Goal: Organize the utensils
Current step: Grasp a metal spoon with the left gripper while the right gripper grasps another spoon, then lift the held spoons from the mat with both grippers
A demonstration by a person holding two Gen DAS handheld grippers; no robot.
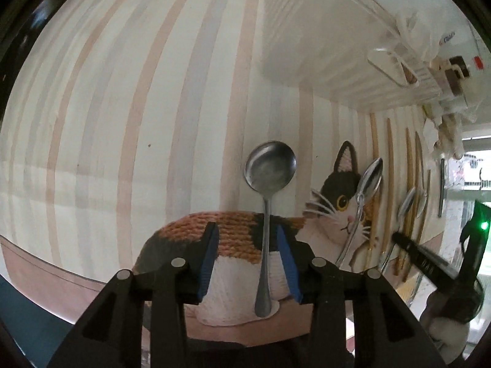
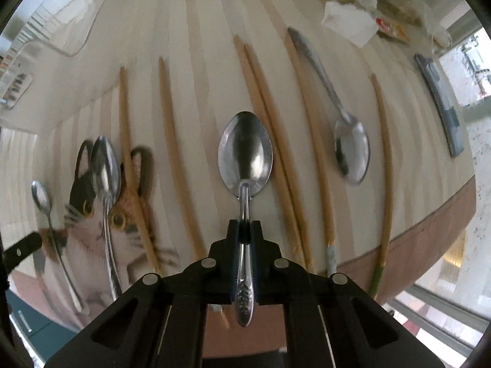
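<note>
In the left wrist view my left gripper (image 1: 247, 239) is open above the striped cloth. A round-bowled steel spoon (image 1: 268, 184) lies on the cloth between its blue pads (image 1: 208, 257), closer to the right pad, not gripped. In the right wrist view my right gripper (image 2: 245, 230) is shut on the handle of an oval steel spoon (image 2: 245, 156), held over the cloth with its bowl pointing forward. Several wooden chopsticks (image 2: 270, 128) and three more spoons (image 2: 351, 150) (image 2: 106, 171) (image 2: 41, 196) lie on the cloth around it.
The cloth bears a cat picture (image 1: 343, 202). A clear plastic container (image 1: 396, 61) stands at the back right in the left view. Crumpled paper (image 2: 349, 21), packets and a grey flat object (image 2: 442, 104) lie at the far right. The table edge (image 2: 429, 245) runs along the right.
</note>
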